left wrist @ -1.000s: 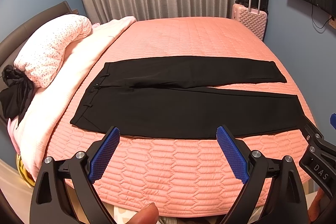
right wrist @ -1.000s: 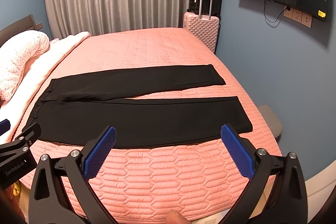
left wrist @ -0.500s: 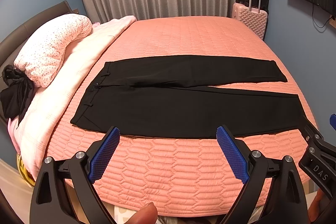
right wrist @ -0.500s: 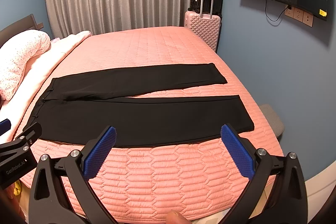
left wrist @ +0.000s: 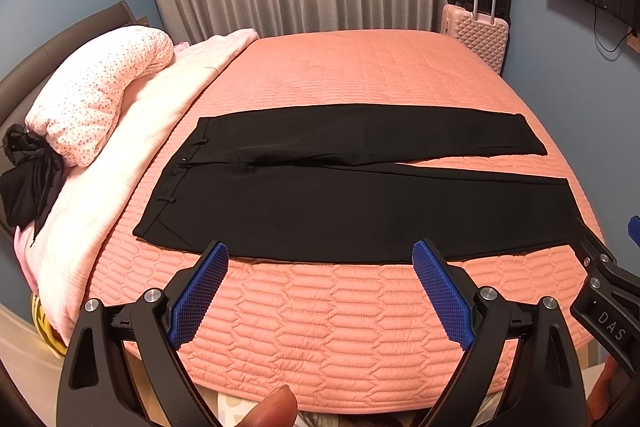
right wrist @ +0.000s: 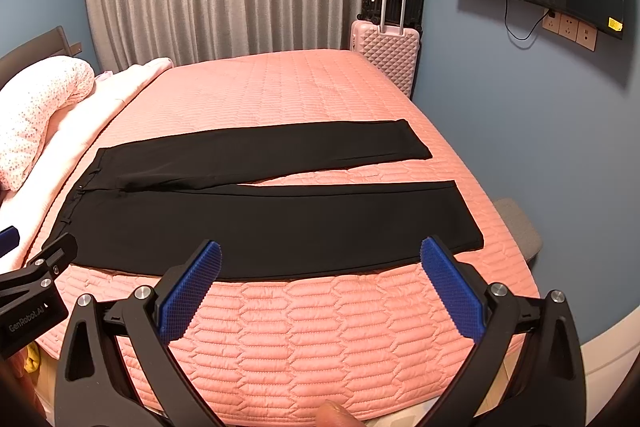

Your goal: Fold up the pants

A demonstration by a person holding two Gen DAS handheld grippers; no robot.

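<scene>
With the left gripper (left wrist: 320,259) and right gripper (right wrist: 320,259) both wide and empty above the bed (left wrist: 360,327), pinch the near hem and waistband corners of the pants (left wrist: 360,211), laid flat, evenly, then fold toward the far leg.

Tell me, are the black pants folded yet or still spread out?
Spread out: the black pants lie flat on the pink bedspread, both legs side by side, with bedspread showing between them.
</scene>
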